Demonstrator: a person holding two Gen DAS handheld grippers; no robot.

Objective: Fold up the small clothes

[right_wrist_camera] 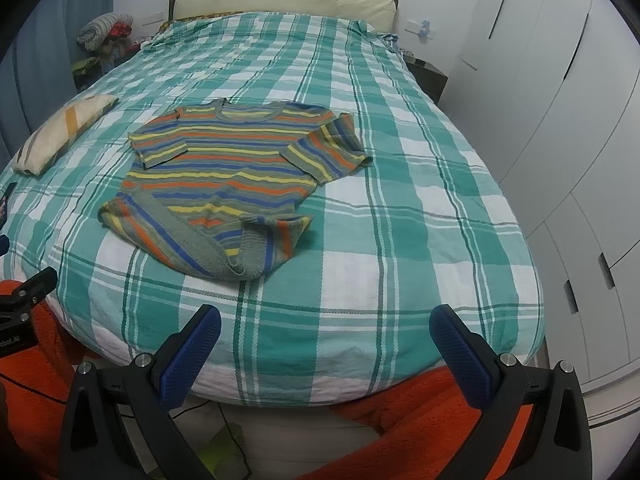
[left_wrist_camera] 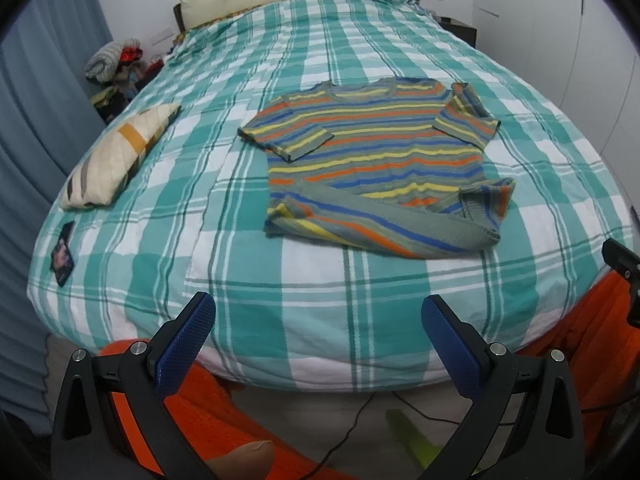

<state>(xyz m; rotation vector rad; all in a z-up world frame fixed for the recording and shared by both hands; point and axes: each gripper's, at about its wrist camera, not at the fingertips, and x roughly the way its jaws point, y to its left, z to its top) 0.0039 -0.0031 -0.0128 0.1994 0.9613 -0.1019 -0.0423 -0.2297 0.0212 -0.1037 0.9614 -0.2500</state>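
— Progress first: how far is the folding, as you judge it?

— Only a little, I think. The striped knit top [left_wrist_camera: 376, 160] lies flat in the centre of the left wrist view, on the green checked bedcover [left_wrist_camera: 248, 288]. Both short sleeves are turned inward over the chest, and the bottom hem is rolled up along the lower edge, with the inside showing. It is not a neat fold. In the right wrist view the same top [right_wrist_camera: 224, 176] sits left of centre.

— So what is left?

— Probably the main folds of the body, and to smooth the hem. At upper left of the frame a quilted cream piece [left_wrist_camera: 120, 156] lies near the bed edge; I cannot tell if it is a folded garment or a small cushion.

— And the tongs?

— The left gripper [left_wrist_camera: 318, 340] at the bottom of its frame has the blue pads [left_wrist_camera: 186, 348] spread wide. It holds nothing and touches nothing; it is above the near edge of the bed, well apart from the top. The right gripper [right_wrist_camera: 325, 344] is the same: wide, empty, near the bed edge, not at the cloth.
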